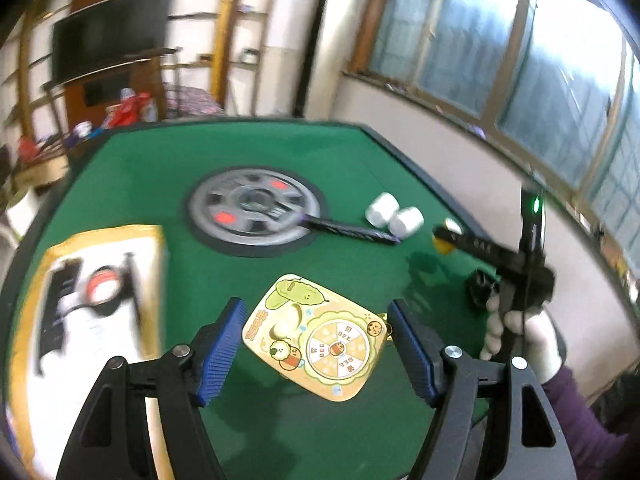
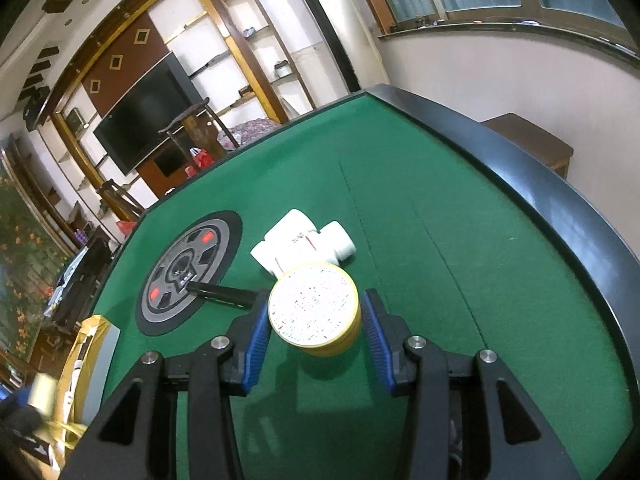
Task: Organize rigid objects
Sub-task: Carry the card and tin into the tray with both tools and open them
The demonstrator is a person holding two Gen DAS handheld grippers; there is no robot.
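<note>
Left wrist view shows the left claw (image 1: 316, 346) spread wide above the green worktop (image 1: 160, 168), its blue pads (image 1: 222, 350) standing on either side of a flat yellow cartoon tin (image 1: 316, 338) without touching it. The tin lies flat near the worktop's near edge, and the straddling position suggests a pick is being lined up; the jaws have not closed. Beside it, at the left edge, lies a yellow-bordered carton (image 1: 86, 320), blurred and partly cut off by the frame, so its printing cannot be read.

Right wrist view shows the right claw (image 2: 316, 330) bracketing a round yellow container (image 2: 314, 308) with a pale printed lid. The pads sit just beside its wall, with a thin gap visible on each side, so the claw reads as open and nearly at contact; whether the container rests on the cloth or is lifted cannot be told. Just beyond it, a white pipe fitting (image 2: 304, 242) lies toward the worktop's far right edge, touching or nearly touching the container in this view. A black pen (image 2: 222, 293) lies with one end on the grey central disc (image 2: 188, 272); its other end is hidden behind the left pad.

In the left wrist view, the right claw body is motion-blurred, and the gloved hand holding it is only partly visible.
</note>
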